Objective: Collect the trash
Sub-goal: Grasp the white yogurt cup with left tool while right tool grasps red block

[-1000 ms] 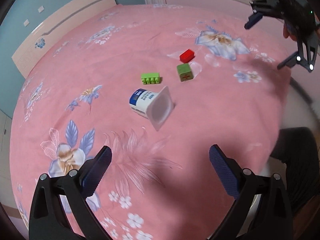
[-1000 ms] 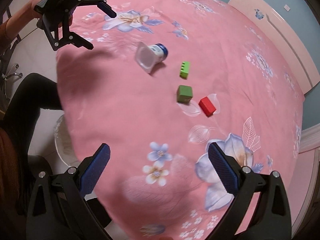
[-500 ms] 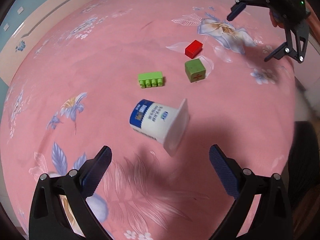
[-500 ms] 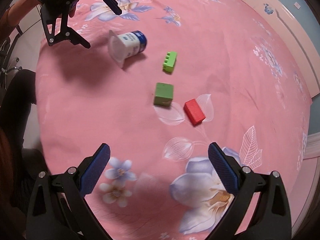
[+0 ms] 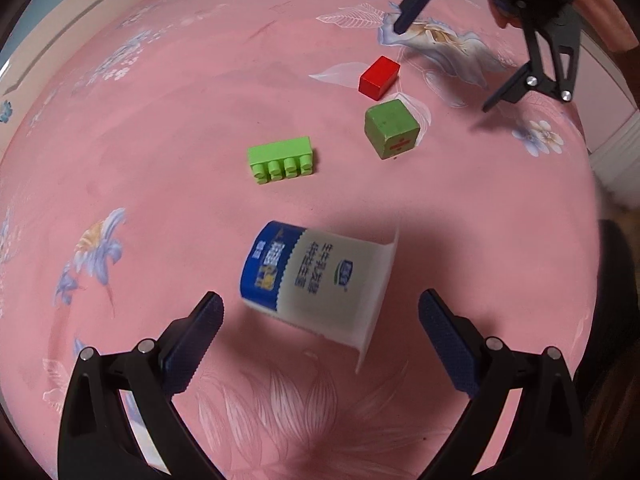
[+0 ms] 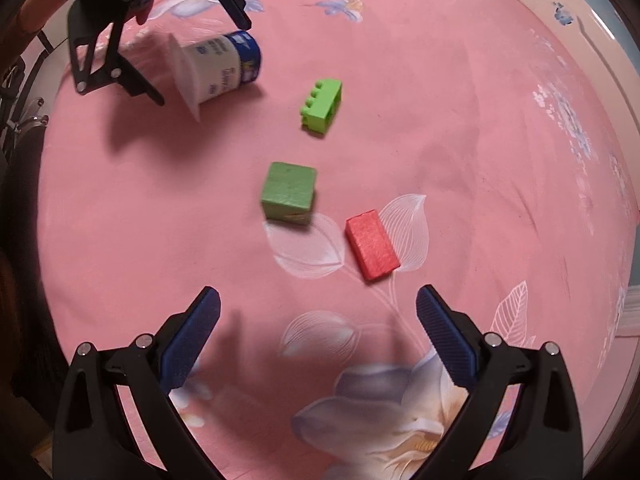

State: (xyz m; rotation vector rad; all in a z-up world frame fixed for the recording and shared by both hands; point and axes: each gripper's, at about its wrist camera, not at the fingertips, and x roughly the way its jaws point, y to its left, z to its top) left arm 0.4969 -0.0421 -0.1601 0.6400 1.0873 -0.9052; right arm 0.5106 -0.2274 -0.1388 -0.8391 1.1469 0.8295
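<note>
A white and blue yogurt cup (image 5: pixel 320 280) lies on its side on the pink flowered bedspread (image 5: pixel 160 120), its square rim to the right. My left gripper (image 5: pixel 320 320) is open, its jaws on either side of the cup, just short of it. In the right wrist view the cup (image 6: pixel 216 70) lies at the far left with the left gripper (image 6: pixel 200 44) over it. My right gripper (image 6: pixel 318 320) is open and empty, just short of the red block (image 6: pixel 372 244). It also shows in the left wrist view (image 5: pixel 448 60).
A green studded brick (image 5: pixel 282 160), a green cube (image 5: pixel 392 128) and a red block (image 5: pixel 379 77) lie beyond the cup. A pale headboard (image 5: pixel 72 28) lines the far side. The bed edge (image 5: pixel 596 200) drops off to the right, with a dark object below.
Both grippers have moved forward and lower over the bed. The cup is now between the left jaws' tips. The right gripper has closed in on the green cube and red block.
</note>
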